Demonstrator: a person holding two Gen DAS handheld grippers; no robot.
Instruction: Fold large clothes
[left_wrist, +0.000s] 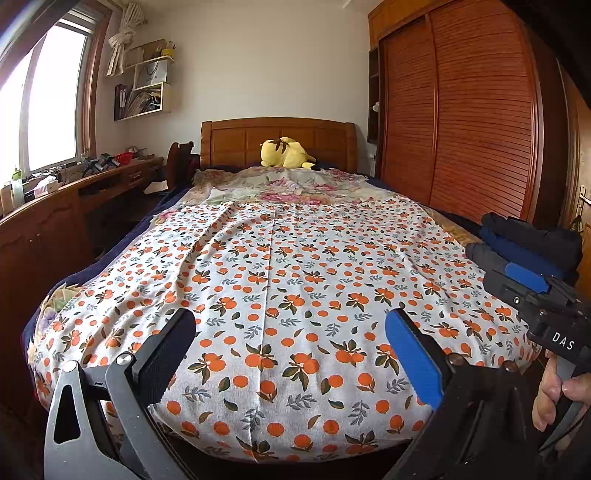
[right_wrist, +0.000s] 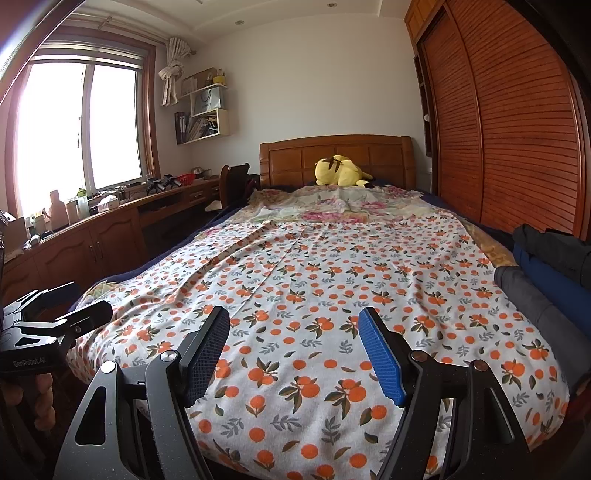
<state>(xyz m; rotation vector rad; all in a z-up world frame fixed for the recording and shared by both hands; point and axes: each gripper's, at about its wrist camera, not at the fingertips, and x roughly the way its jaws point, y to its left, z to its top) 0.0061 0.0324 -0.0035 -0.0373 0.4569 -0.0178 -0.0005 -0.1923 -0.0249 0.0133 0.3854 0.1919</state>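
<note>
The orange-print cloth (left_wrist: 288, 295) lies spread flat over the bed (left_wrist: 280, 138), reaching from the foot edge to a floral quilt (left_wrist: 291, 186) near the headboard. Its near hem drops out of sight below both wrist views, and its far right corner is hidden behind a pile of dark folded clothes (left_wrist: 532, 243), themselves cut off by the frame edge.

The left gripper (left_wrist: 290, 363) hovers over the near end of the cloth, its fingers (left_wrist: 413, 362) spread wide apart with nothing between them. The right gripper (right_wrist: 293, 356) does the same, fingers (right_wrist: 382, 360) parted and empty. Each gripper shows at the edge of the other's view; the right one's body reads "DAS", the left one's "GenRobot.AI".

A yellow plush toy (right_wrist: 341, 171) lies against the headboard. Writing on a white bag on the wall shelf (right_wrist: 205, 107) is too small to read. The window (right_wrist: 77, 129) is blown out white, and the clutter on the desk surface (right_wrist: 122, 206) is hard to make out.
</note>
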